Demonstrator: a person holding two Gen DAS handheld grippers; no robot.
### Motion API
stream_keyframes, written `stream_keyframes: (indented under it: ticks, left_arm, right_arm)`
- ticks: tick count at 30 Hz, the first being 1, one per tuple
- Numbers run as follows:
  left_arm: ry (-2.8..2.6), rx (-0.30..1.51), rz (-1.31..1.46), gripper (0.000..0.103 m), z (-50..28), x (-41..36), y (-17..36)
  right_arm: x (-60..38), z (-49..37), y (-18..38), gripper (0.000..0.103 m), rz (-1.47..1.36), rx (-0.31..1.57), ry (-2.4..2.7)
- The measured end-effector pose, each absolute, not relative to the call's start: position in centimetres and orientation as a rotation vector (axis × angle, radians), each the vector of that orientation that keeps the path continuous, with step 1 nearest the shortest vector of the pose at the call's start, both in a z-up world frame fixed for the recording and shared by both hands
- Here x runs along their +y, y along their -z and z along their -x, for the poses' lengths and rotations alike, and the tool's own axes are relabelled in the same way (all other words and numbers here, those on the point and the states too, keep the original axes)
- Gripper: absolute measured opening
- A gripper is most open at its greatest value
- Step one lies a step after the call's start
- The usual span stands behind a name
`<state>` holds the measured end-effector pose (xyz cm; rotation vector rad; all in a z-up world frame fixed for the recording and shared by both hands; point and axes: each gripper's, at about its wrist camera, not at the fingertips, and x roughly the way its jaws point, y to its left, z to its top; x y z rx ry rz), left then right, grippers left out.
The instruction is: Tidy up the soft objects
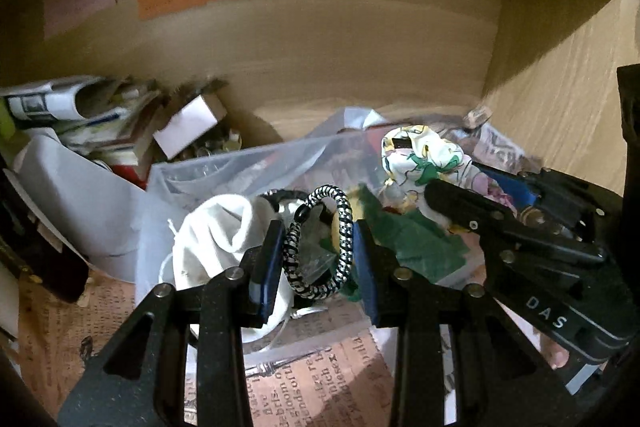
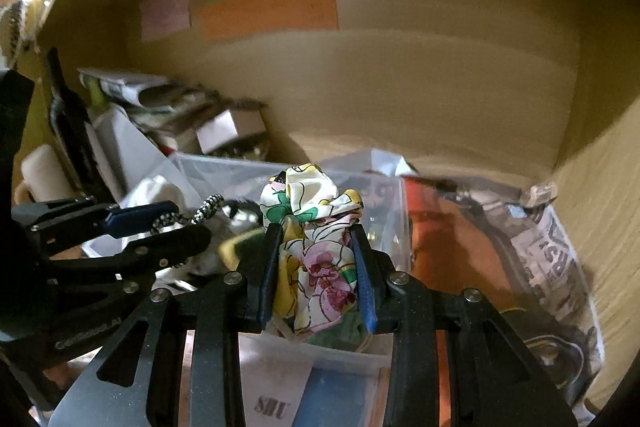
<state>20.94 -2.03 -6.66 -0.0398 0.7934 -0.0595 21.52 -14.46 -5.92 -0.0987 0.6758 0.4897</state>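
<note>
Holding two soft things above a cluttered wooden compartment [image 1: 360, 59], both grippers look loaded. The left gripper [image 1: 318, 251] has its jaws closed lightly on a black-and-white braided hair tie [image 1: 320, 247], a thin loop that could roll off the pads. To its right, the right gripper [image 2: 316, 267] squeezes a floral fabric scrunchie [image 2: 312, 247] above a clear plastic container [image 2: 288, 171]. Loose fabric may snag, and the grippers sit near enough to bump.

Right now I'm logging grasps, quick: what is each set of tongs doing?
Left tongs: closed on the black-and-white hair tie.
Right tongs: closed on the floral scrunchie.
</note>
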Motion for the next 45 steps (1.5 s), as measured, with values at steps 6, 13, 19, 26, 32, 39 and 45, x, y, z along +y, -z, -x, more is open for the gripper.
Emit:
stream_keyframes:
  ticks: [6, 13, 19, 26, 32, 39, 45]
  left_arm:
    - [0.070, 0.834, 0.028, 0.035, -22.0, -1.9, 8.3]
    - [0.082, 0.841, 0.025, 0.048, -21.3, -1.9, 8.5]
    - [0.095, 0.825, 0.059, 0.060, -20.4, -1.1, 7.8]
    - [0.092, 0.732, 0.077, 0.060, -17.9, -0.4, 4.9]
    - [0.063, 0.581, 0.068, 0.064, -14.3, 0.7, 0.6]
    - [0.045, 0.454, 0.070, 0.075, -10.4, 1.6, -2.8]
    - [0.009, 0.374, 0.065, 0.090, -7.7, 2.2, -4.0]
  right_arm:
    - [-14.2, -22.3, 7.6, 0.031, 0.127, 0.735, -0.484]
    - [-13.7, -22.7, 8.3, 0.046, 0.175, 0.768, -0.462]
    - [-14.5, -22.1, 7.0, 0.064, 0.150, 0.729, -0.462]
    - [-15.3, -20.0, 4.0, 0.066, 0.110, 0.639, -0.485]
    - [-16.6, -17.1, 0.1, 0.067, 0.038, 0.523, -0.517]
    - [-17.5, -13.0, -4.0, 0.084, 0.002, 0.371, -0.536]
    - [-17.5, -10.8, -5.0, 0.102, -0.015, 0.312, -0.543]
